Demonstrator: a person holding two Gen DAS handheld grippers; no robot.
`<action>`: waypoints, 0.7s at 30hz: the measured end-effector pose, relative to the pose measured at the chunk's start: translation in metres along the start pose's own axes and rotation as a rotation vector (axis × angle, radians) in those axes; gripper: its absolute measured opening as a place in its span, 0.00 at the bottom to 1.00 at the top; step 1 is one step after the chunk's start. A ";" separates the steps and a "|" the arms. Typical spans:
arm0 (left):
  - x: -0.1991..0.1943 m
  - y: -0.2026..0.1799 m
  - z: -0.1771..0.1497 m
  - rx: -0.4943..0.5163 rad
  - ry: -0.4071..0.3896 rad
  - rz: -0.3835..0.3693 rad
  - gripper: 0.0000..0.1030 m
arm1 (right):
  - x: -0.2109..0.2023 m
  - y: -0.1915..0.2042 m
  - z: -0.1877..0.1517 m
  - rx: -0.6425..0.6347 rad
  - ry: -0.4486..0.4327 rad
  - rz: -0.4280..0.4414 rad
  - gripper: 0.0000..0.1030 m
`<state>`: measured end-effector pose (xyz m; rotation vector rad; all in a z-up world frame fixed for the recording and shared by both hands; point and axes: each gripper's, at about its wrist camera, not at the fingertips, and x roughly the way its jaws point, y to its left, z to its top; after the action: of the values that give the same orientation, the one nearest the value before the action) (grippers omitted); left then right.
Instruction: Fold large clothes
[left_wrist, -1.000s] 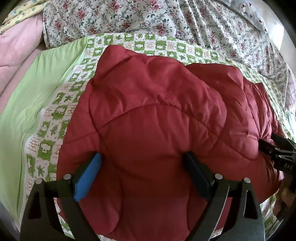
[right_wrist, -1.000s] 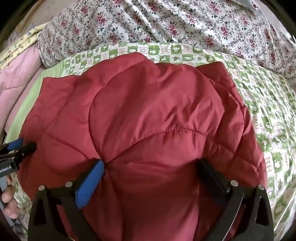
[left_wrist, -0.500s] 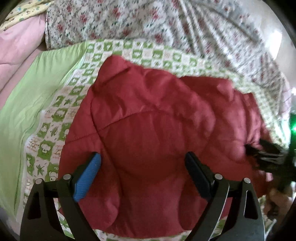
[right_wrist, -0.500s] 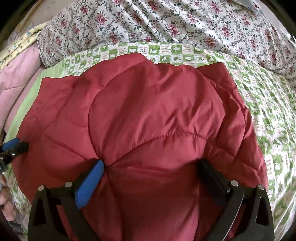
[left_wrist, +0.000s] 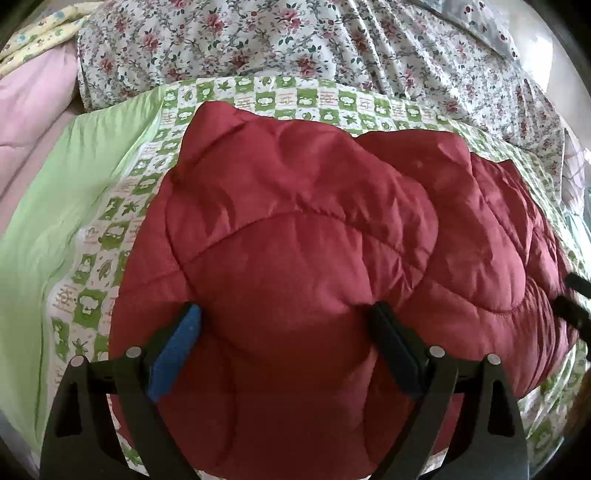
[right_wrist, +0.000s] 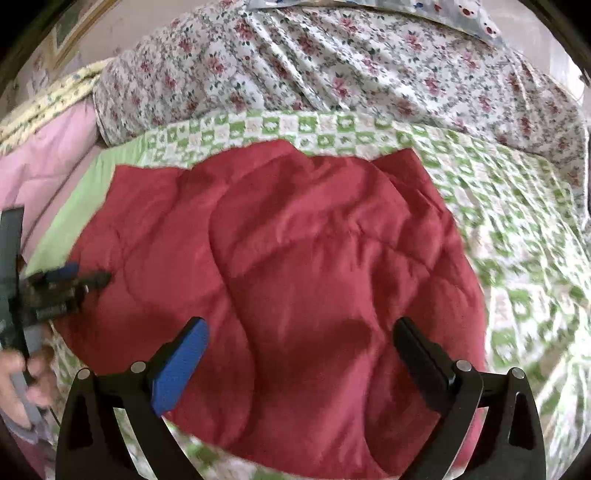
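while it lies folded into a puffy bundle on the bed, the red quilted jacket (left_wrist: 306, 258) fills the space straight ahead of both tools. the left gripper (left_wrist: 284, 350) has its fingers spread wide, a blue pad (left_wrist: 177, 354) on one side and a black pad (left_wrist: 395, 350) on the other, both pushed against the near edge of the jacket with nothing pinched between them. the right gripper (right_wrist: 299, 365) is spread just as wide above the jacket's near edge, holding nothing; whether its pads touch the fabric i cannot tell. beneath the jacket is a green-and-white checked sheet (left_wrist: 110, 236), showing to the left of the left gripper and to the right of the right one. beyond the jacket, a floral quilt (right_wrist: 332, 66) is heaped up, and pink bedding (left_wrist: 33, 107) sits far left. in the right wrist view a hand (right_wrist: 22, 373) grips the other tool's handle at the left edge.
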<state>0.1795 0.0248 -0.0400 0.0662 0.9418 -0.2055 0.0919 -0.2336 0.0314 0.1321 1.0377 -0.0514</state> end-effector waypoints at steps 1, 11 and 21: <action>0.000 0.000 -0.001 0.000 0.001 0.004 0.91 | 0.000 -0.002 -0.004 0.000 0.008 -0.011 0.97; -0.032 -0.005 -0.011 -0.002 -0.018 -0.082 0.90 | 0.025 -0.014 -0.021 0.045 0.059 0.016 0.99; -0.012 -0.024 -0.030 0.044 0.043 -0.052 0.94 | 0.023 -0.014 -0.027 0.045 0.059 0.028 0.99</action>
<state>0.1445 0.0076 -0.0473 0.0865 0.9827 -0.2739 0.0793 -0.2436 -0.0033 0.1905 1.0941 -0.0456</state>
